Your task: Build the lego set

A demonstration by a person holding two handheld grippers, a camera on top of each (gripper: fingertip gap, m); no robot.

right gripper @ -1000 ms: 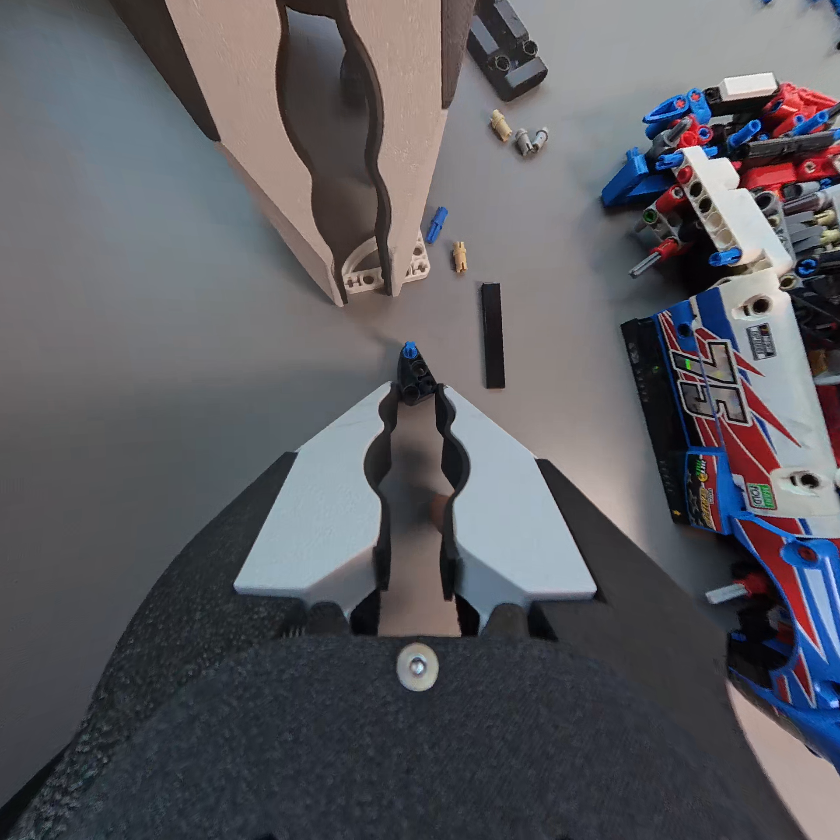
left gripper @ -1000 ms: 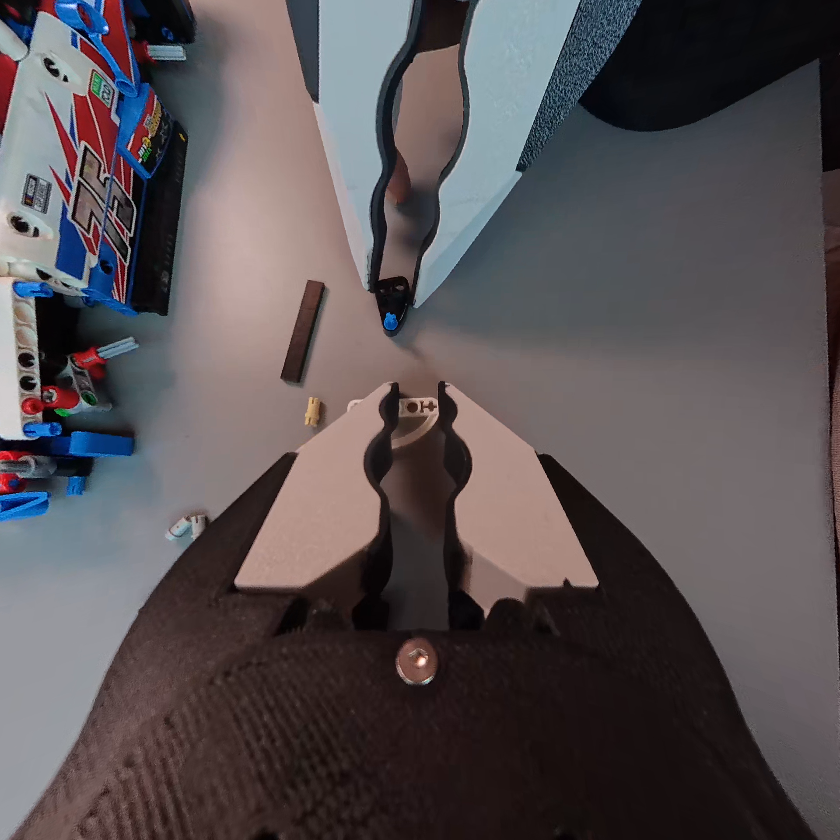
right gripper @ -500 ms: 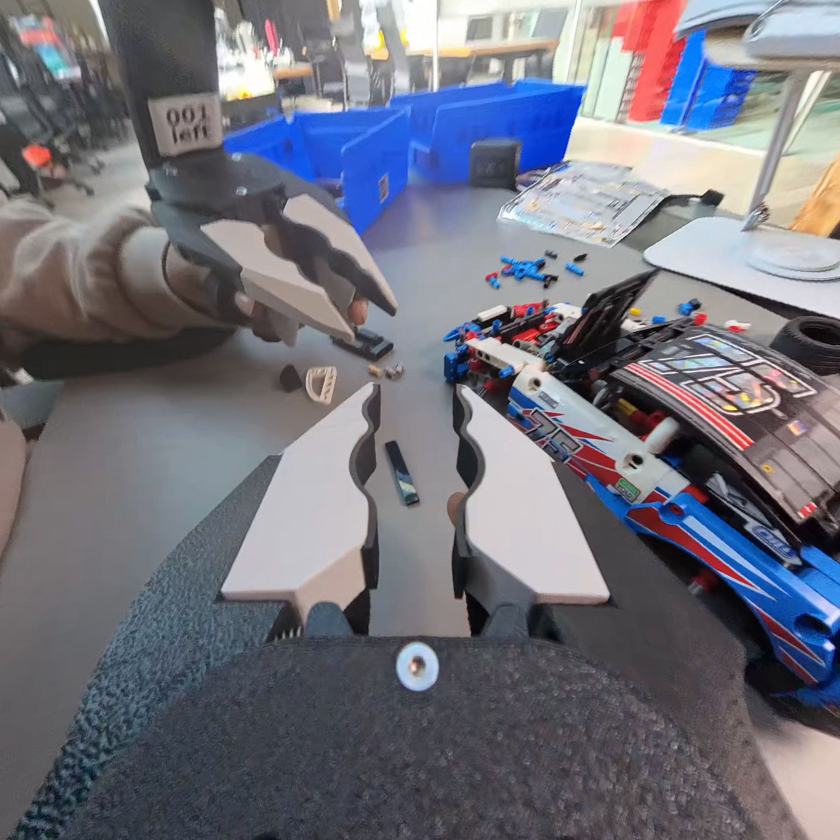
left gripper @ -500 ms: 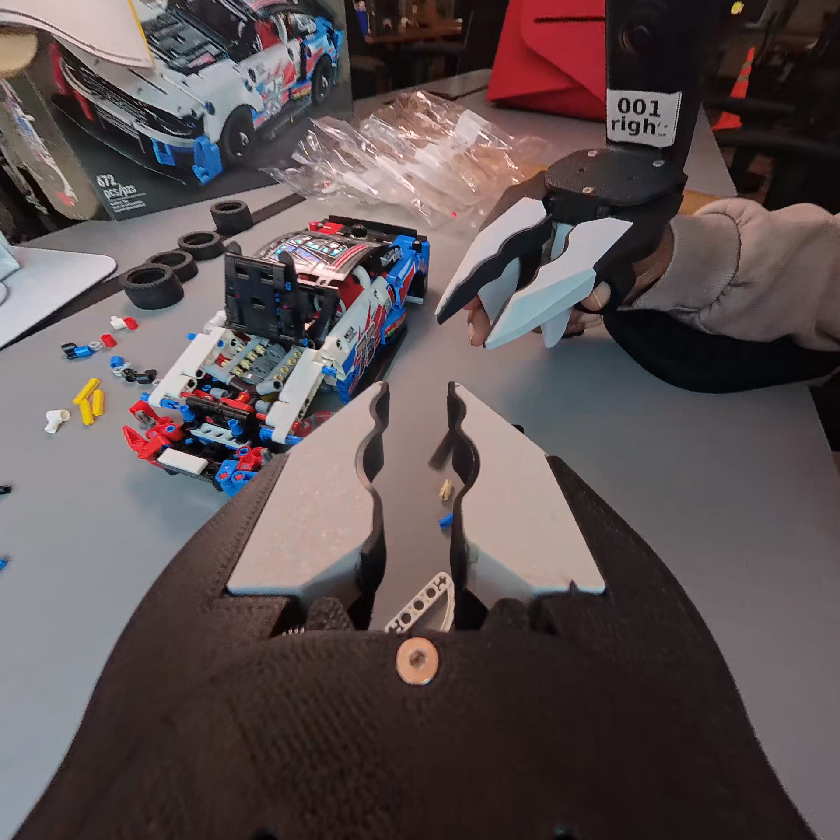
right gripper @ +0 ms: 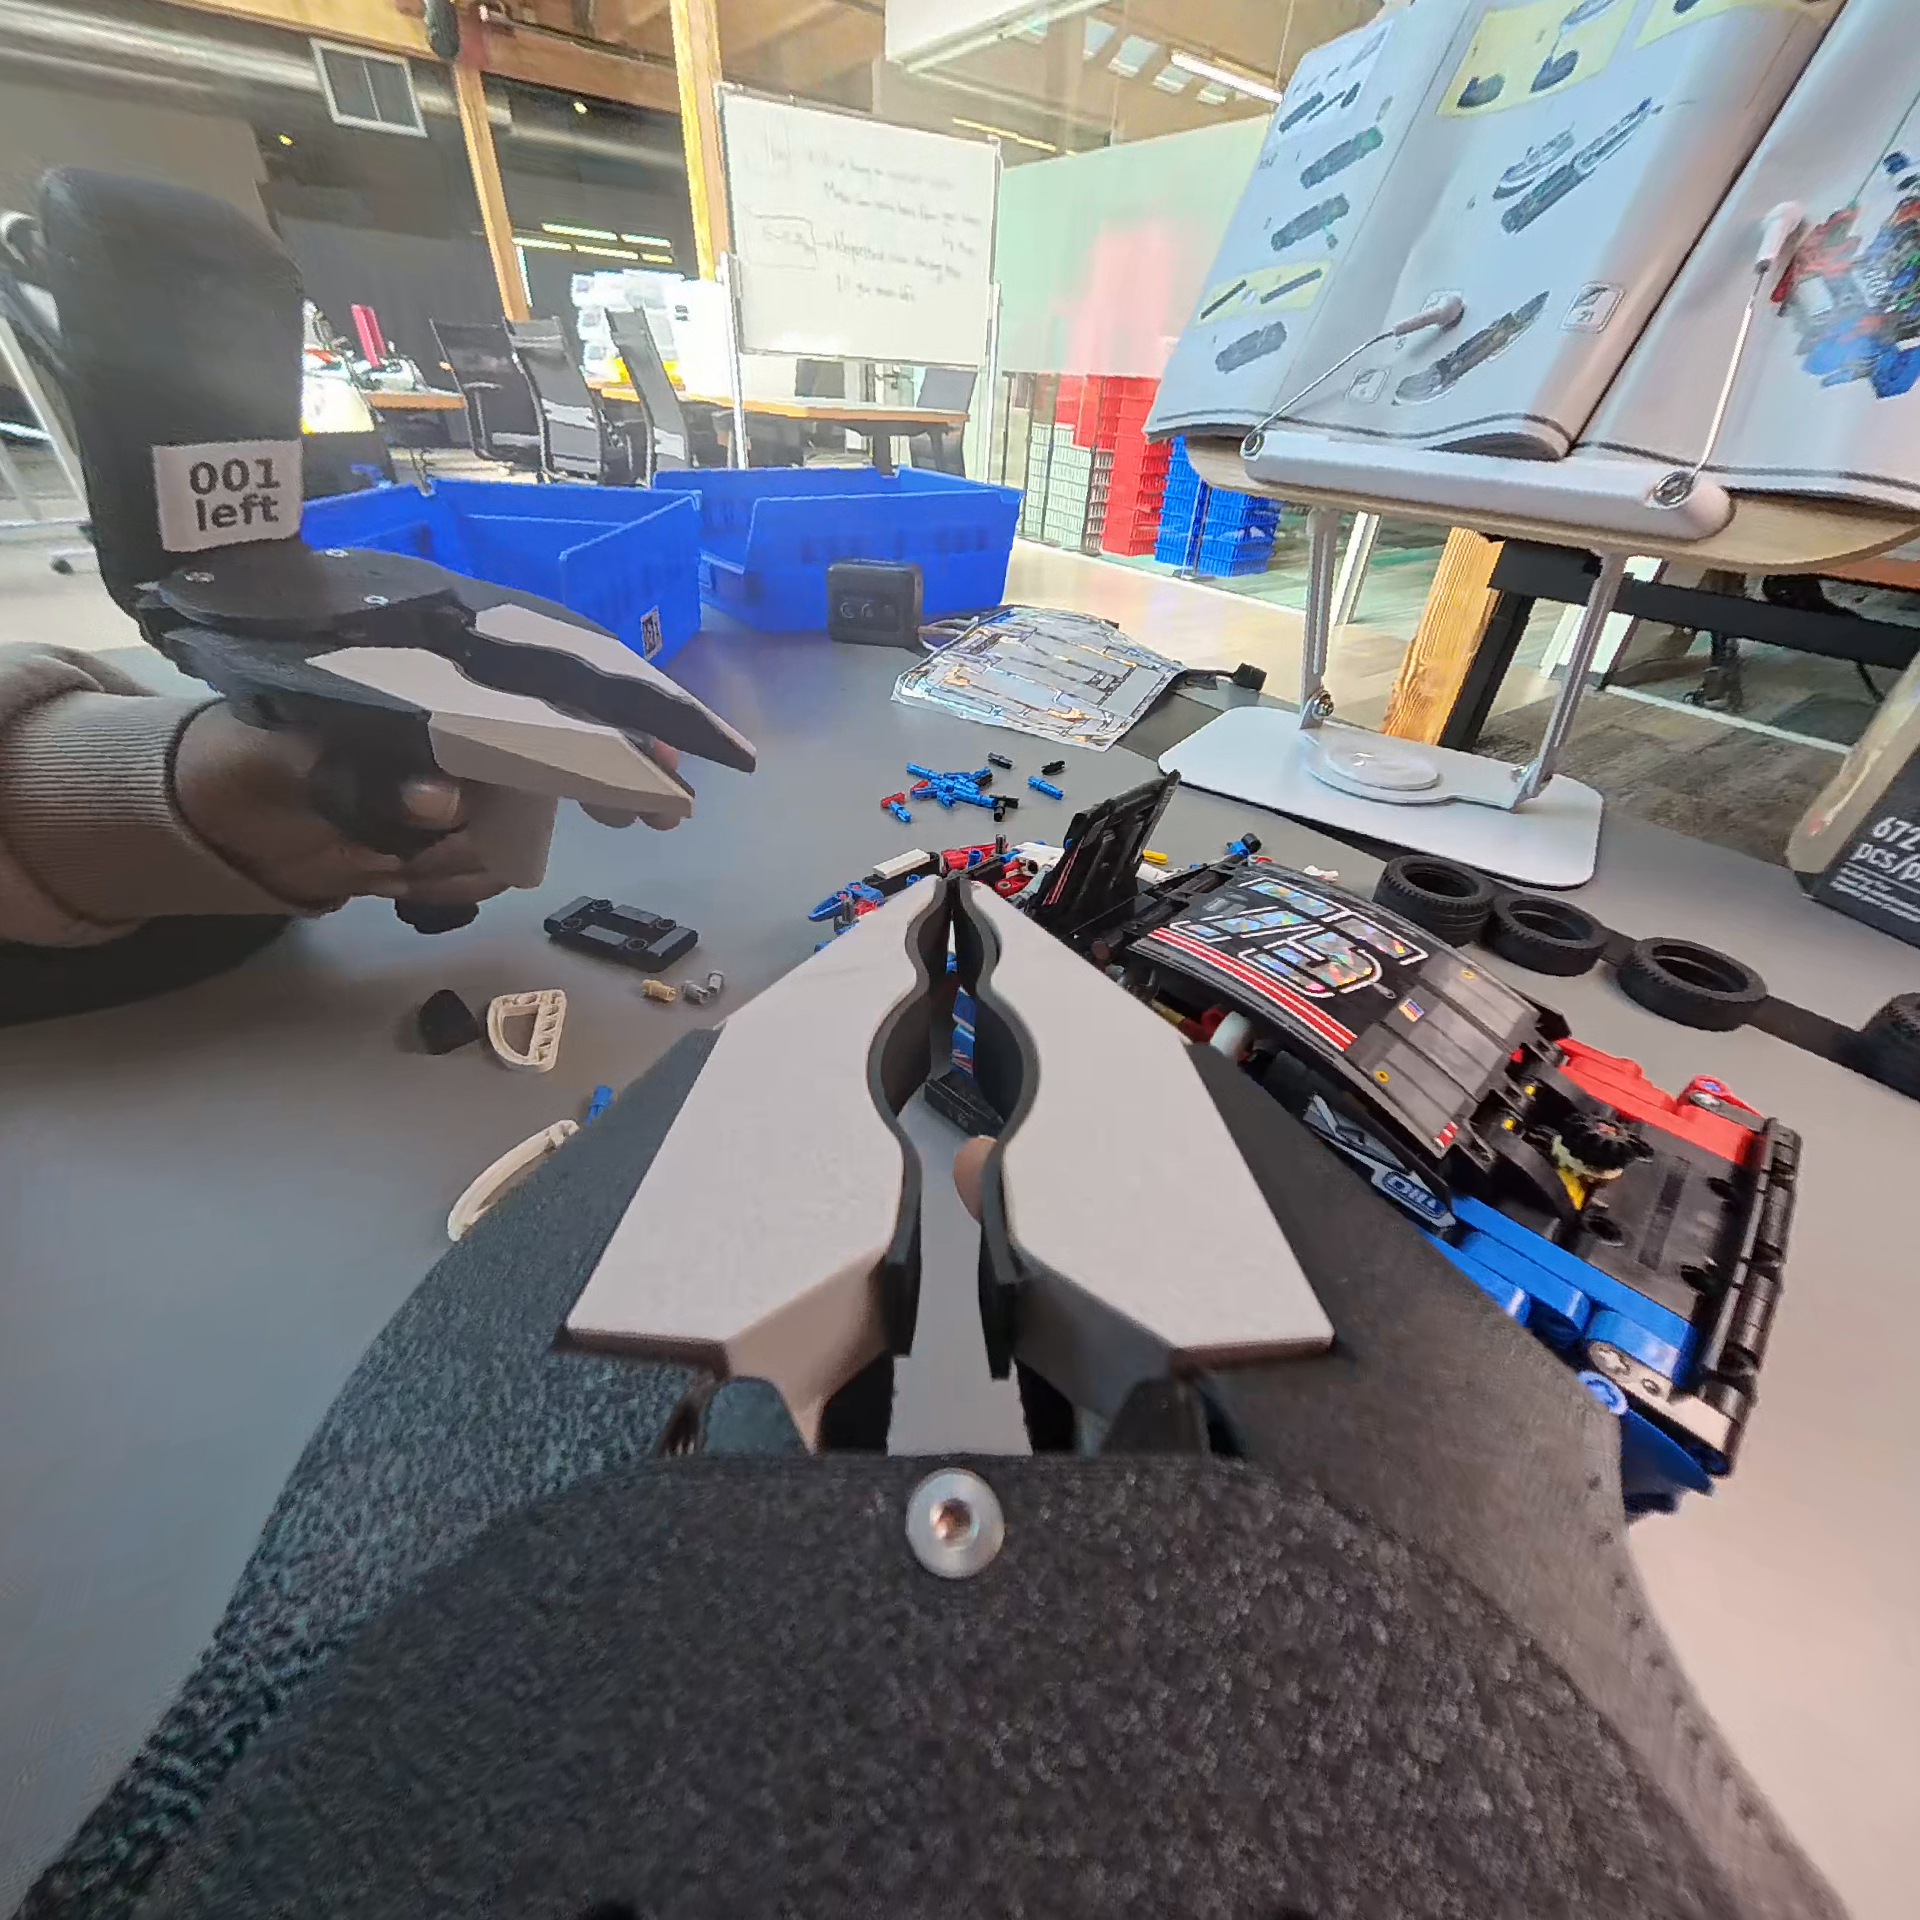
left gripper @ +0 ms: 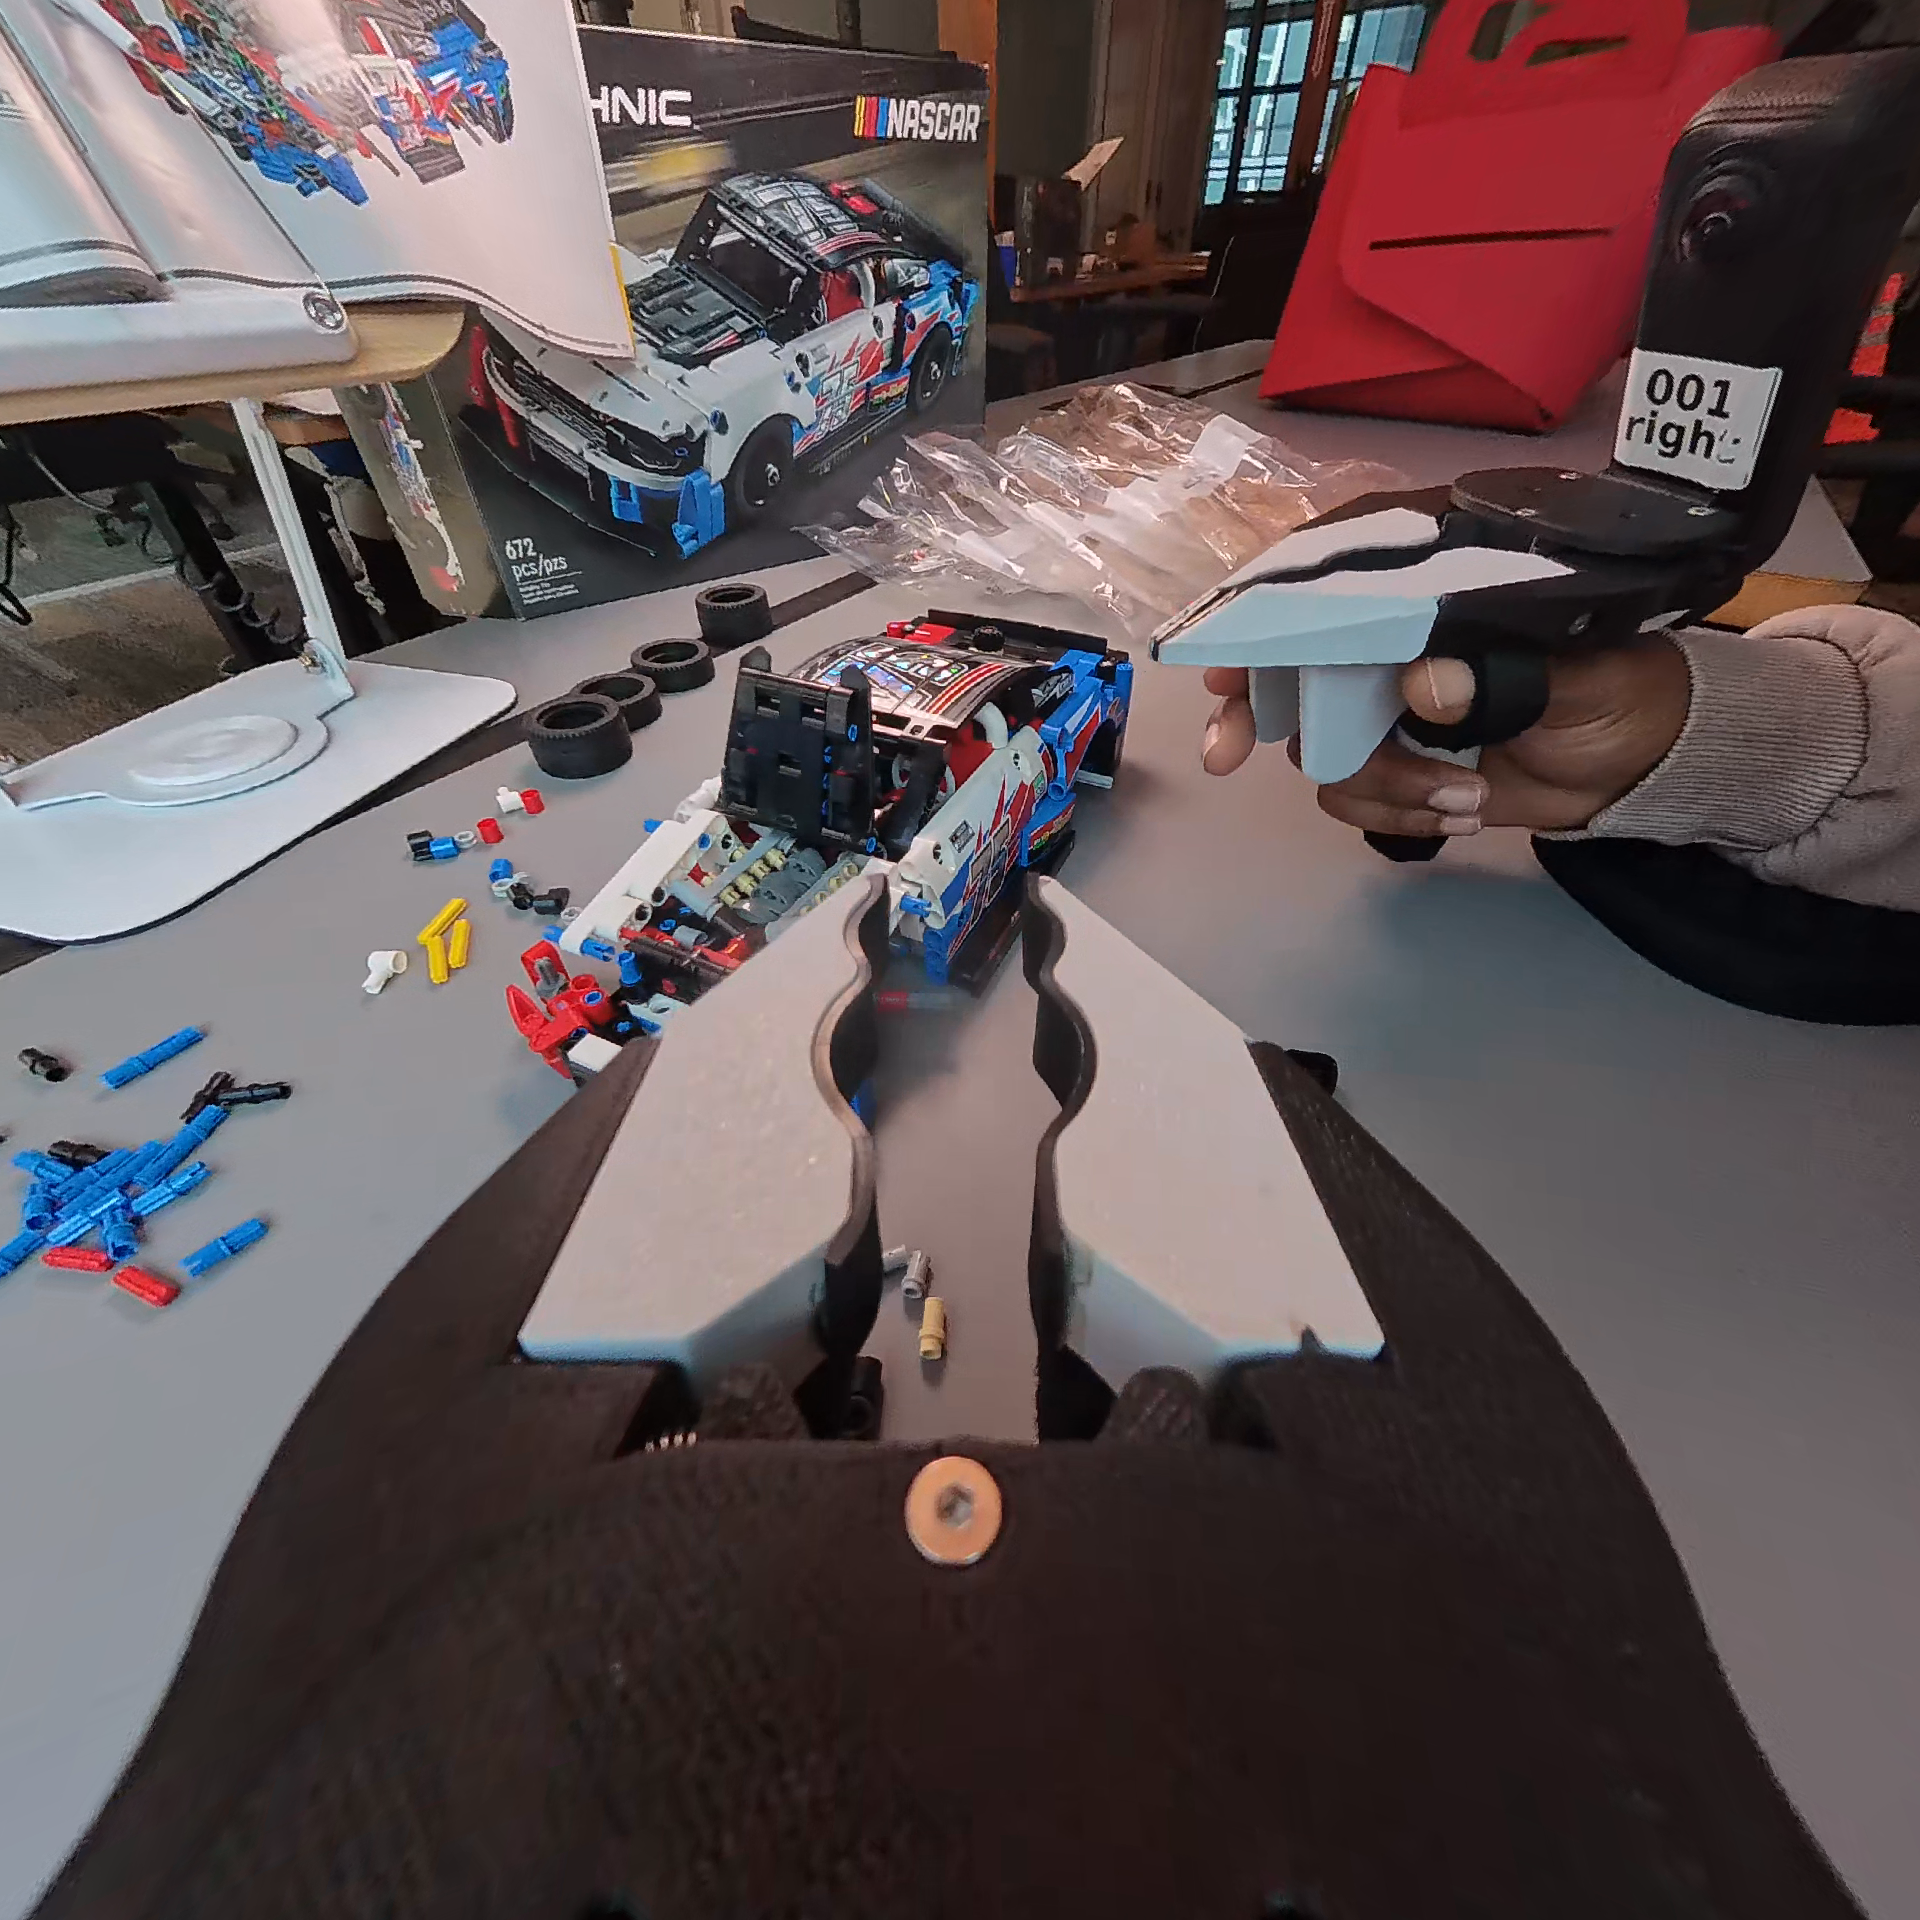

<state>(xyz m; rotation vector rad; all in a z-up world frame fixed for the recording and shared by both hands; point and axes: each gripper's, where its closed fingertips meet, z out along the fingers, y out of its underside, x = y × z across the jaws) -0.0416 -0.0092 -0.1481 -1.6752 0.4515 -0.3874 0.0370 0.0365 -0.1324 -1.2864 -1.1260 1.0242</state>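
Note:
The partly built race car (left gripper: 914, 790) stands mid-table, its black hatch raised; it also shows in the right wrist view (right gripper: 1351, 1018). My left gripper (left gripper: 958, 891) is open and empty, held above the table and pointing at the car. My right gripper (right gripper: 951, 891) is shut with nothing in it, beside the car's nose. A black wedge piece (right gripper: 447, 1020) and a white curved piece (right gripper: 530, 1027) lie side by side on the table below the left gripper (right gripper: 719, 781). The right gripper (left gripper: 1169, 646) hovers right of the car.
Four tyres (left gripper: 623, 696), loose blue pins (left gripper: 104, 1195) and yellow pieces (left gripper: 442, 935) lie left of the car. The set box (left gripper: 727, 343), plastic bags (left gripper: 1091, 499) and a booklet stand (right gripper: 1403, 790) are behind. A black plate (right gripper: 621, 930), small pins (right gripper: 686, 987) and another white curve (right gripper: 509, 1174) lie nearby. About 10 cm separates my left fingertips from my right.
Both grippers let go of their pieces, the white curve and the black wedge, lifted off the table and tilted up to level. The right gripper has since closed.

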